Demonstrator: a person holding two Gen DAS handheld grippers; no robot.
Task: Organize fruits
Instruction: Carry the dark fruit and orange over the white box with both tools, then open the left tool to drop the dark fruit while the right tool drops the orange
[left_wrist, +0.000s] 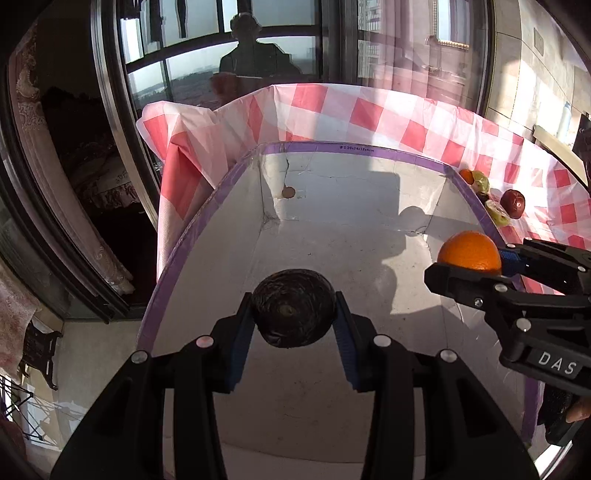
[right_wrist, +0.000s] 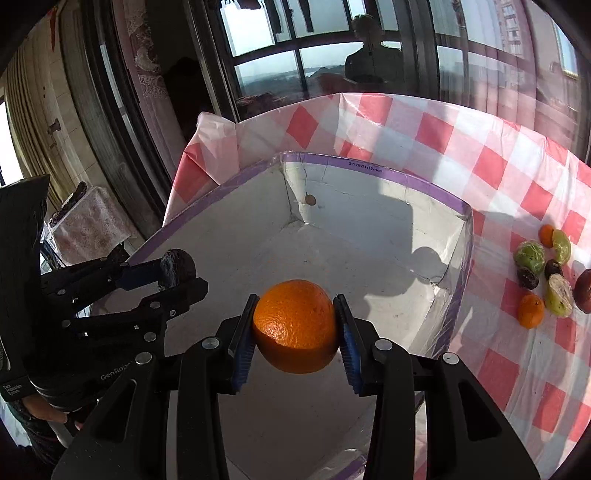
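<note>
Dark window frames and lace curtains stand behind a tabletop (right_wrist: 491, 155) draped in a pink-and-white checked plastic cloth. Largest on it is a shallow white cardboard box (right_wrist: 369, 221) with purple-taped rims, set toward the tabletop's left edge; its floor holds no fruit, only shadows.

Both tools hang over that box. The left hand-held gripper (left_wrist: 293, 325) is clamped on a dark, wrinkled round fruit (left_wrist: 293, 308), probably a passion fruit, with the blue pads (left_wrist: 242, 343) pressing its two sides. The right hand-held gripper (right_wrist: 295, 332) is closed around an orange (right_wrist: 295, 325), gripped across its widest part above the box floor.

The orange looks firm, fairly heavy for its size and a little waxy, so a hold at the equator, as now, seems the safest; a grip higher up would likely let it squirt out. The dark fruit seems lighter, with a stiff, shrivelled shell that should give the pads good friction, though hard squeezing could dent it.

Beyond the box's right rim, on the cloth, lies a cluster of smaller fruit: green ones (right_wrist: 531, 254), a red-brown one (right_wrist: 584, 290), a small tangerine (right_wrist: 530, 311) and a dark, shrivelled piece (right_wrist: 527, 277). These are small and round, apt to roll, so each probably wants a centred pinch from above.
</note>
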